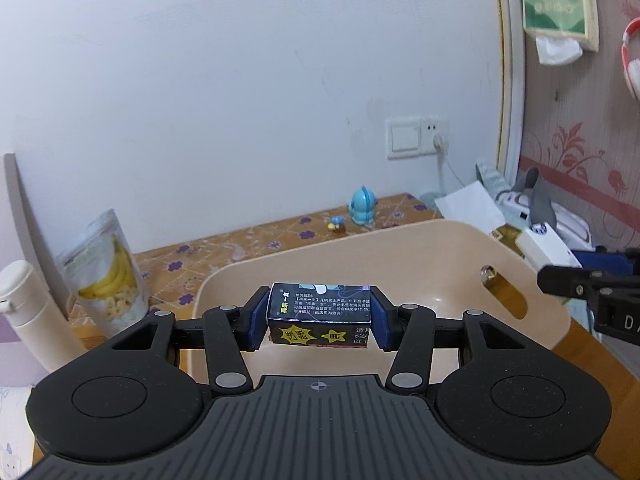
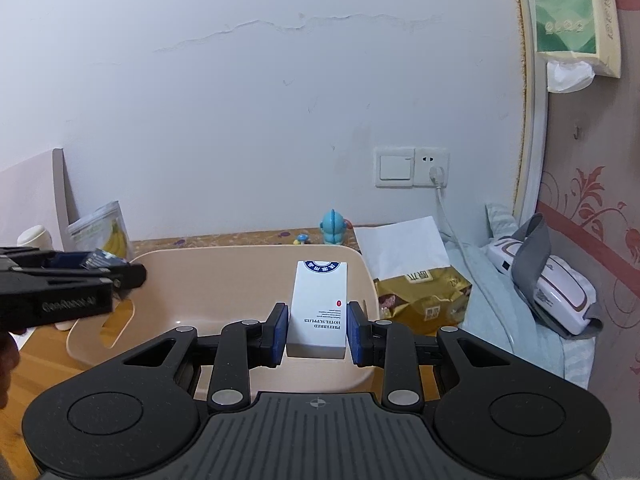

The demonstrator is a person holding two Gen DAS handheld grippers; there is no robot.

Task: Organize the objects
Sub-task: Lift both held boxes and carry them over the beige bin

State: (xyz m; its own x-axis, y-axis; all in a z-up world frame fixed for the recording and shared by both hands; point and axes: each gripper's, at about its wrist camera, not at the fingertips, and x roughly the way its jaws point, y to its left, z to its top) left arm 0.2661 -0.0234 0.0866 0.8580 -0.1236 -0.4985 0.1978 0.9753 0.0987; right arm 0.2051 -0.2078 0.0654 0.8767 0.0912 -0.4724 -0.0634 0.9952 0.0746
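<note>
My left tool (image 1: 320, 312) pinched a small dark printed box (image 1: 320, 314) over the round beige plastic tub (image 1: 440, 240). My right tool (image 2: 317, 330) pinched a tall white box (image 2: 319, 312) above that same tub.

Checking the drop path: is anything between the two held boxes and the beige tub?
Nothing visible. The left claw holds the dark box over the tub, whose visible inside looks bare. The right claw holds the white box above its near rim.
</note>
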